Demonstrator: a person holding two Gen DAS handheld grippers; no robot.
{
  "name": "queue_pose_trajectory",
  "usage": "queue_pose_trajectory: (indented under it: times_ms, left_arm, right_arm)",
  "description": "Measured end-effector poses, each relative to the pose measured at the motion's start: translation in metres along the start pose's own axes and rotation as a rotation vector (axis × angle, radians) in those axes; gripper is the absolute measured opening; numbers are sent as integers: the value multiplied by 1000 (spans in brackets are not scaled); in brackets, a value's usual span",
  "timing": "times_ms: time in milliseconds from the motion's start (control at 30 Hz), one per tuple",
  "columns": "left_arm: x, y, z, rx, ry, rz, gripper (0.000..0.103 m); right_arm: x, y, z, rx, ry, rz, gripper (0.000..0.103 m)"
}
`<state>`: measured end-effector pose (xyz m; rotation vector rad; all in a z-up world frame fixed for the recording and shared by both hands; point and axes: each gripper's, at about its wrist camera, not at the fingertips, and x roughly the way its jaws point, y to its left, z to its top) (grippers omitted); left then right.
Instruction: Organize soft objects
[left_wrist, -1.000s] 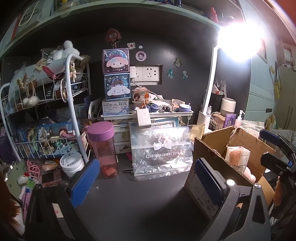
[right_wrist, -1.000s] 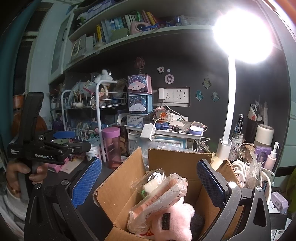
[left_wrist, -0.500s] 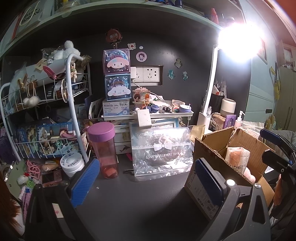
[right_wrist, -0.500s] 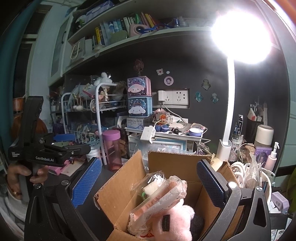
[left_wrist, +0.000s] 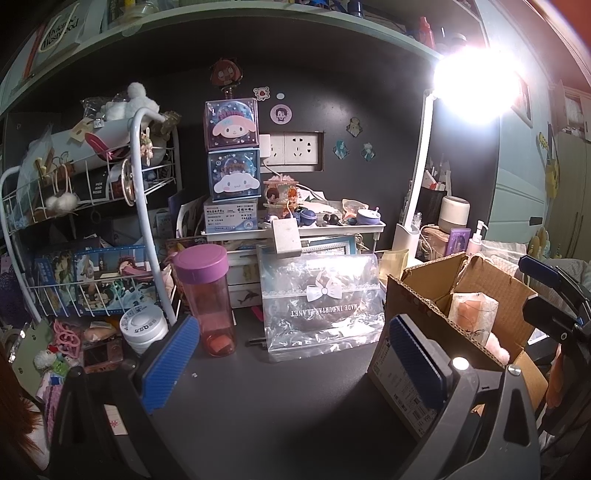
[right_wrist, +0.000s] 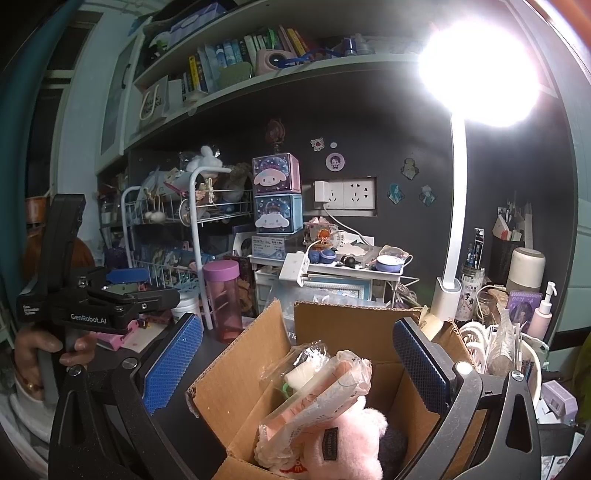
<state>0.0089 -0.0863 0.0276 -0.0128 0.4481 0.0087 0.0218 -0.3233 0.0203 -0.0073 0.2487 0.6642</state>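
I'm at a table (left_wrist: 280, 406) in a home bedroom or study nook: a lit lamp (right_wrist: 456, 229), a bookshelf (right_wrist: 236, 62) overhead, stacked cartoon character boxes (left_wrist: 232, 147), a wire rack (left_wrist: 92, 206) of trinkets, stickers by the wall sockets (left_wrist: 291, 149), lotion bottles.

The pink plush toy (right_wrist: 343, 443) in the cardboard box (right_wrist: 236, 373) is cut off by the bottom edge; wrapped packets (right_wrist: 317, 395) beside it cover the box's floor.

Both tongs (left_wrist: 291, 365) (right_wrist: 295, 365) wide apart, empty
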Motion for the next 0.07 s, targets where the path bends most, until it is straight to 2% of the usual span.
queue_pose_trajectory:
  times_ms: [67]
  left_arm:
    - [0,0,0,1,-1,1,102]
  right_arm:
    - [0,0,0,0,0,1,103]
